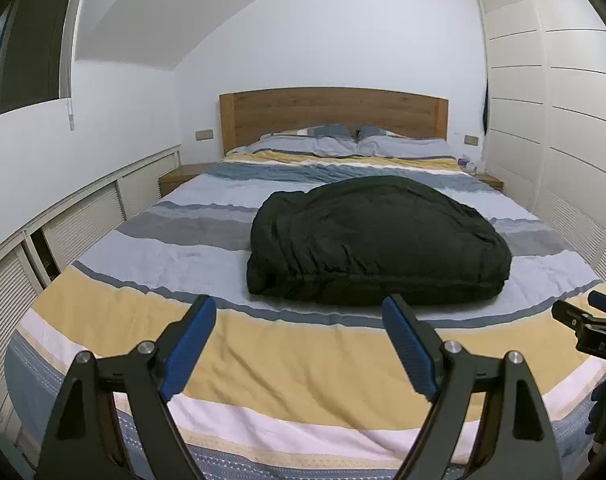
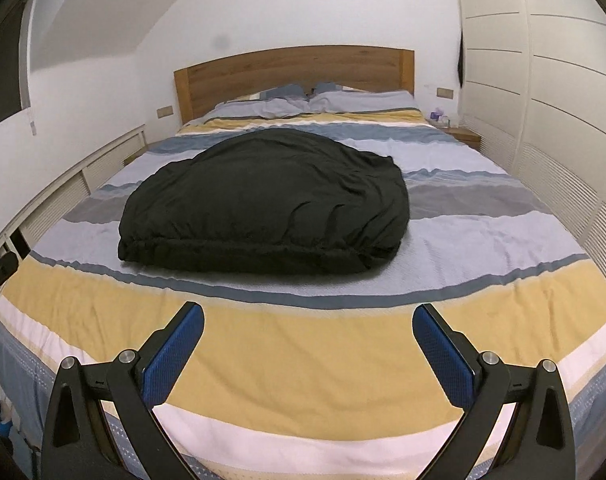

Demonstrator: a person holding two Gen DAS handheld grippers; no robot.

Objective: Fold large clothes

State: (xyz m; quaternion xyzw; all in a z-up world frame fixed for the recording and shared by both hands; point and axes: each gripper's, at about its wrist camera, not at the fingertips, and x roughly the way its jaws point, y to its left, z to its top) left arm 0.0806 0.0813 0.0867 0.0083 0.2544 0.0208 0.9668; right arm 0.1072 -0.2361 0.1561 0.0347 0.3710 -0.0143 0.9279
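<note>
A large black garment [image 1: 377, 240] lies in a thick folded bundle on the striped bed cover [image 1: 263, 360], toward the middle of the bed. It also shows in the right wrist view [image 2: 263, 202]. My left gripper [image 1: 299, 316] is open and empty, held above the yellow stripe short of the bundle's near edge. My right gripper [image 2: 309, 322] is open and empty, also above the yellow stripe in front of the bundle. The right gripper's tip shows at the right edge of the left wrist view [image 1: 591, 316].
A wooden headboard [image 1: 335, 114] and two pillows [image 1: 355, 144] stand at the far end. White wardrobe doors [image 1: 563, 120] line the right wall. Low louvred cabinets [image 1: 63, 232] run along the left. Small bedside tables [image 1: 179, 176] flank the bed.
</note>
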